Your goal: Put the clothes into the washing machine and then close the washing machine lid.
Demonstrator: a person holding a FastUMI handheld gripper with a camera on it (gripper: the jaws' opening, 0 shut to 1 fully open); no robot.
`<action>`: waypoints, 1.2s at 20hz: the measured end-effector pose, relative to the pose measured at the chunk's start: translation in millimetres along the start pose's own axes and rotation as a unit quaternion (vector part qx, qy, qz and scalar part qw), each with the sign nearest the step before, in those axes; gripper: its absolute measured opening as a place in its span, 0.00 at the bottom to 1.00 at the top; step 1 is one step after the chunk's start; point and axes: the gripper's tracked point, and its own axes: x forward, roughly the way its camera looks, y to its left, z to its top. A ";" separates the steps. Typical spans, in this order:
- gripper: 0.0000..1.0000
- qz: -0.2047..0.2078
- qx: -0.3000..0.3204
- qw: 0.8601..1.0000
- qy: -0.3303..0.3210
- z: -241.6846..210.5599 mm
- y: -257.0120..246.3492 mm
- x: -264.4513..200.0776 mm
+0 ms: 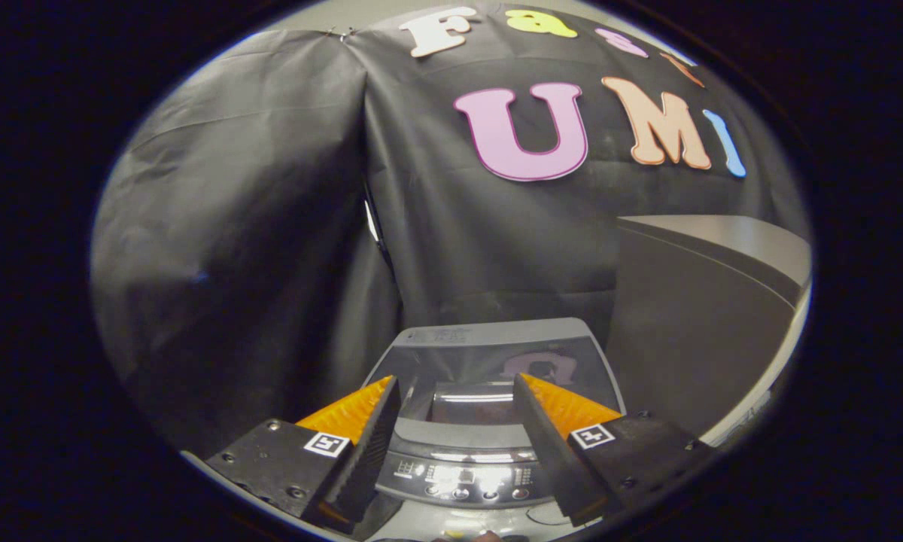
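Gripper fingers spread wide, nothing clamped between them.

Hovering over a small grey top-loading washing machine; control panel with its row of buttons seen in the gap between the fingers, close under them. Just beyond the fingertips, lid down, dark glass window reflecting light. Further back, black cloth wall hanging in folds behind the machine. Beside the machine, off past one finger, grey cabinet with a pale top. Clothes: cannot tell where.
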 end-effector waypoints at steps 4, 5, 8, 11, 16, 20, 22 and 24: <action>0.95 0.003 0.012 1.000 -0.021 -5.2 -12.9 -48.0; 0.96 0.002 0.015 1.000 -0.020 -10.2 -19.1 -58.7; 0.97 0.002 0.033 0.999 -0.032 -21.7 -31.3 -91.4; 0.97 -0.005 0.041 0.998 -0.049 -33.9 -49.0 -126.2; 0.97 -0.023 0.037 0.996 -0.079 -48.1 -69.2 -179.6; 0.97 -0.059 -0.010 0.992 -0.107 -40.2 -83.2 -209.1; 0.97 -0.073 -0.020 0.990 -0.117 -41.3 -87.0 -225.8; 0.97 -0.076 -0.023 0.989 -0.124 -41.4 -86.0 -238.6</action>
